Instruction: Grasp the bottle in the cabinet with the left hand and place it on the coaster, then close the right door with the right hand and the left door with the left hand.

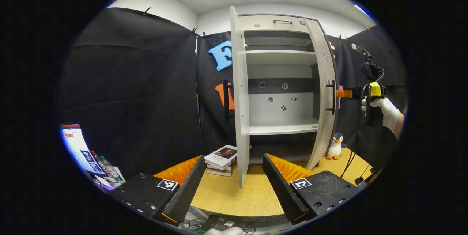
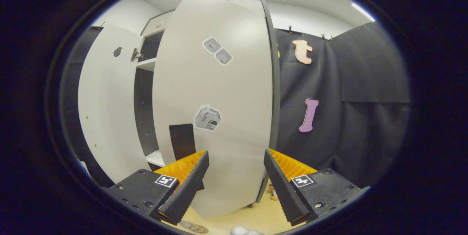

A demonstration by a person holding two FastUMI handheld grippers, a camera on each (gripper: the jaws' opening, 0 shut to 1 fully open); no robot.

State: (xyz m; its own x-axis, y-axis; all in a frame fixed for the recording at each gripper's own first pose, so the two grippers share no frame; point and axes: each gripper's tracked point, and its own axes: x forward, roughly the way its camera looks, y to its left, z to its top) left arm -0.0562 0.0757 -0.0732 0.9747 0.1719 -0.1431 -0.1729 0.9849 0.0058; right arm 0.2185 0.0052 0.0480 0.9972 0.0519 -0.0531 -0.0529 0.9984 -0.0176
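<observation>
Cabinet (image 1: 281,81) stands on table (image 1: 234,194), both doors swung out. Right door (image 2: 219,99) directly ahead of right tool (image 2: 236,176), fingers spread, nothing between. Left door (image 1: 239,96) ahead of left tool (image 1: 232,180), fingers apart, empty. Books (image 1: 221,158) beside left door, penguin toy (image 1: 335,146) by right door.

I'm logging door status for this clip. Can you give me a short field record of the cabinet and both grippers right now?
left door: open
right door: open, partly swung
cabinet shelves: no bottle visible on them
left gripper: open, back from the cabinet
right gripper: open, close to the right door's outer face
nearby: books, penguin toy
</observation>
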